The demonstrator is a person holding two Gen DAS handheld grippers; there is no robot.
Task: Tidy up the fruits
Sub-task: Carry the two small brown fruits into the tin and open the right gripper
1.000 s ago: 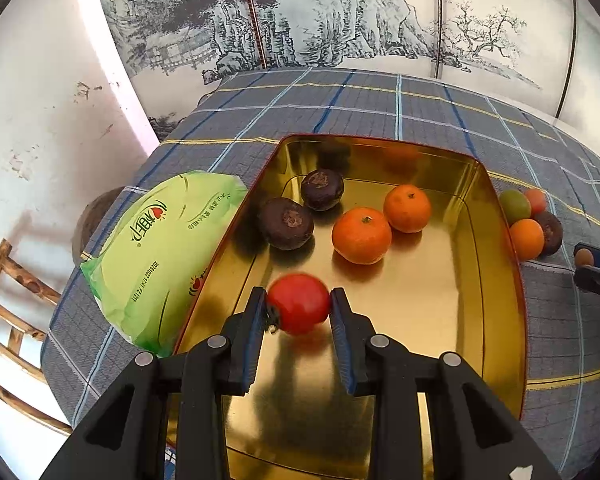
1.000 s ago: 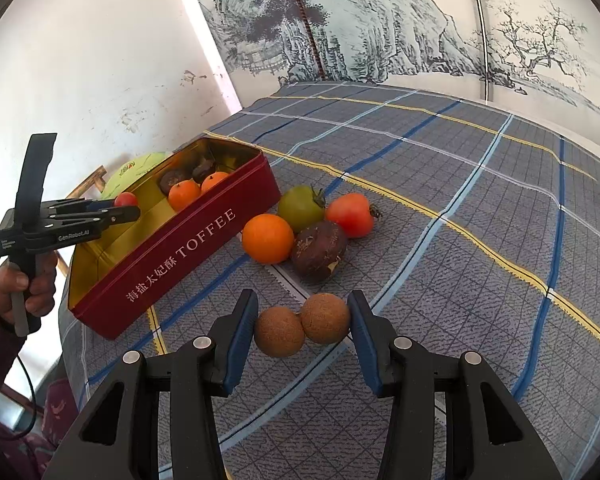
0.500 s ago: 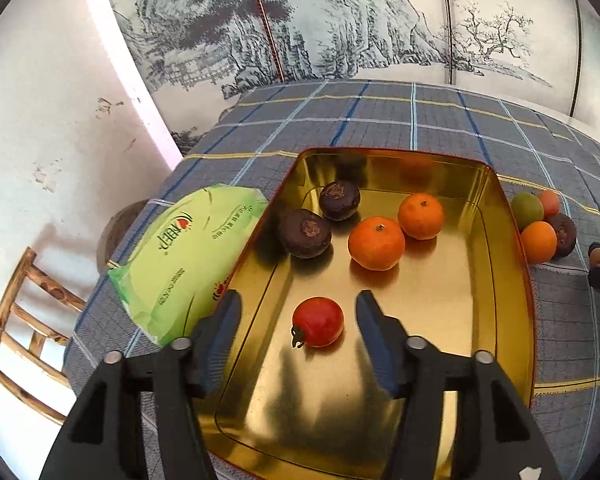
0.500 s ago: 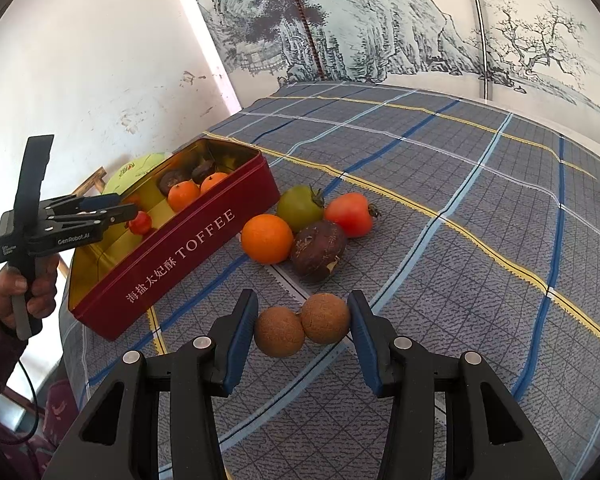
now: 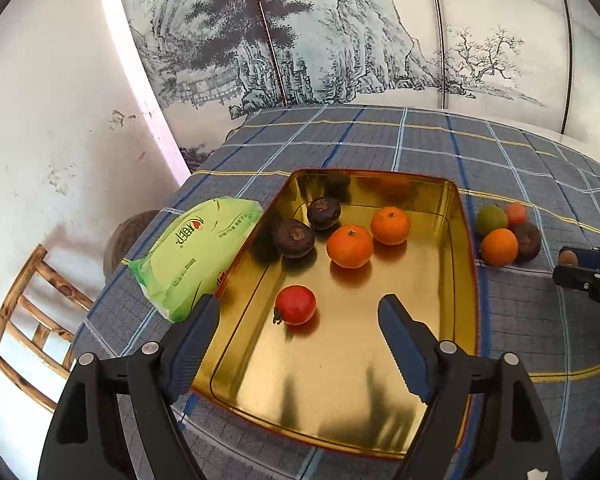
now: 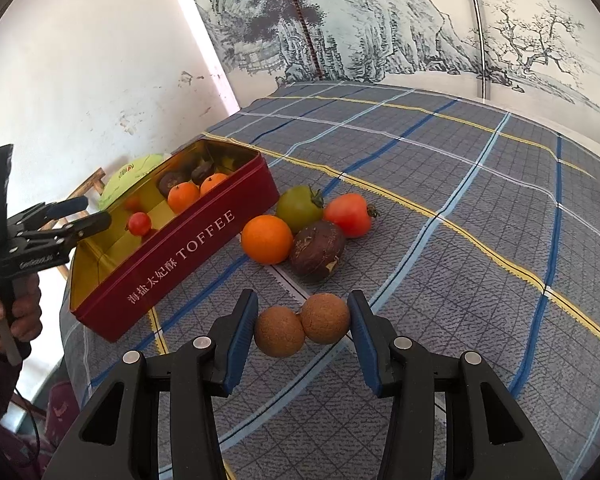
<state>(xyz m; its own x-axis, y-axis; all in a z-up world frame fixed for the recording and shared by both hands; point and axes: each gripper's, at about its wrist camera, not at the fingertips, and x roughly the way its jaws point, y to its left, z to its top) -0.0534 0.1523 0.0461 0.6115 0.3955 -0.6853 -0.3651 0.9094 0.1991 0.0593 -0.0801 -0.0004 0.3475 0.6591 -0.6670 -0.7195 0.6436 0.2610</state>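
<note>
L gripper [image 5: 300, 320] jaws just spread, released, nothing gripped | tomato [image 5: 295, 305] lying in tin [image 5: 470, 280], lower centre | R gripper [image 6: 302, 330] pads snug vs. two brown fruits [image 6: 302, 326] on cloth [image 6: 460, 208], bottom centre, grasp unclear

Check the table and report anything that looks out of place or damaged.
Only the dark round fruit beside the orange, outside the toffee tin: its wrinkled skin shows a pale torn patch low on one side. Nothing is spilled.
</note>
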